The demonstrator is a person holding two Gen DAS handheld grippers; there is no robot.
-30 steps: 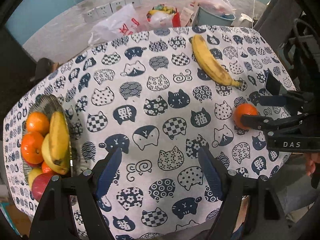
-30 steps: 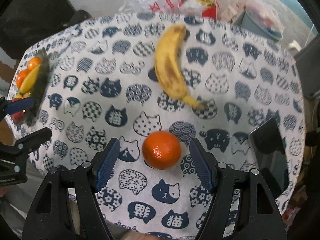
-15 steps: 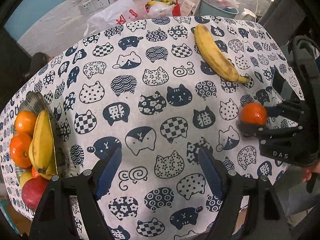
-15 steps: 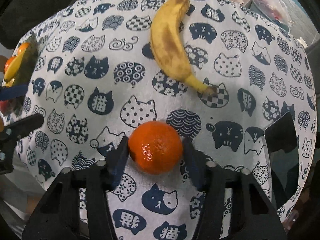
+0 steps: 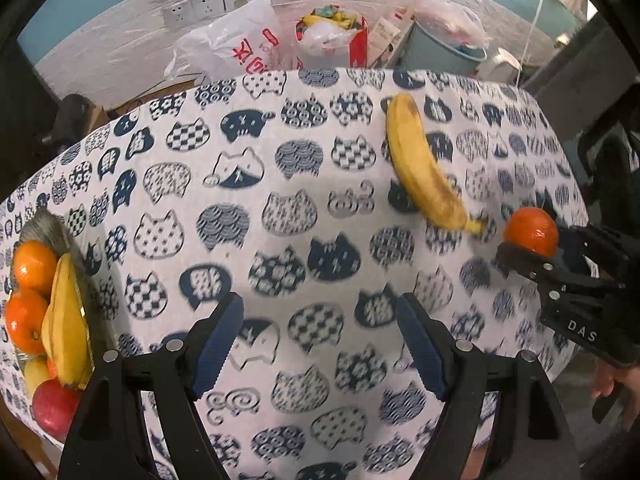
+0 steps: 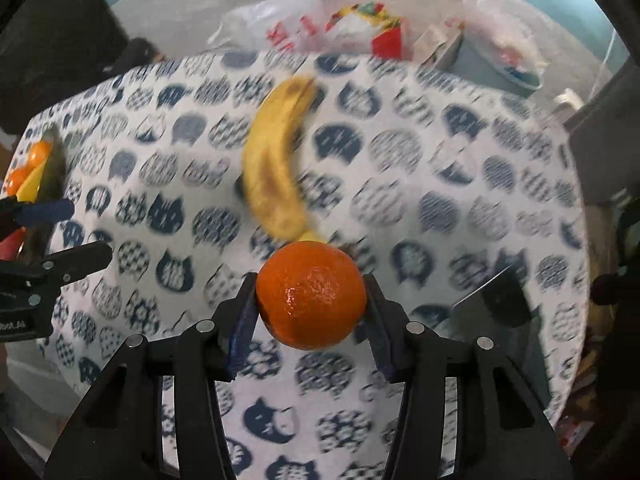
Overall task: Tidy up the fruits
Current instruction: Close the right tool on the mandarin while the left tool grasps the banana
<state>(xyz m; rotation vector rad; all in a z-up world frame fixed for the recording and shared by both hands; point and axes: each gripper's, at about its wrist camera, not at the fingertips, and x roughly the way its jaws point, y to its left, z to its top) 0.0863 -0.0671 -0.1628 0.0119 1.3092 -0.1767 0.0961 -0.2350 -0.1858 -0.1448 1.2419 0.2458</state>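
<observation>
My right gripper [image 6: 310, 296] is shut on an orange [image 6: 311, 294] and holds it above the cat-print tablecloth [image 6: 400, 184]; the orange also shows in the left wrist view [image 5: 530, 231]. A loose banana [image 6: 276, 168] lies on the cloth just beyond the orange, also in the left wrist view [image 5: 424, 176]. A fruit bowl [image 5: 44, 224] at the table's left edge holds oranges [image 5: 34, 266], a banana [image 5: 68, 320] and a red apple [image 5: 54, 404]. My left gripper [image 5: 320, 344] is open and empty over the cloth's near middle.
A dark flat object [image 6: 504, 300] lies on the cloth at the right. Behind the table stand plastic bags [image 5: 236, 48], a red packet [image 5: 332, 40], a grey bucket [image 5: 448, 52] and wall sockets [image 5: 224, 0].
My right gripper closed on the orange and lifted it off the cloth. The left gripper stayed open and shifted a little.
</observation>
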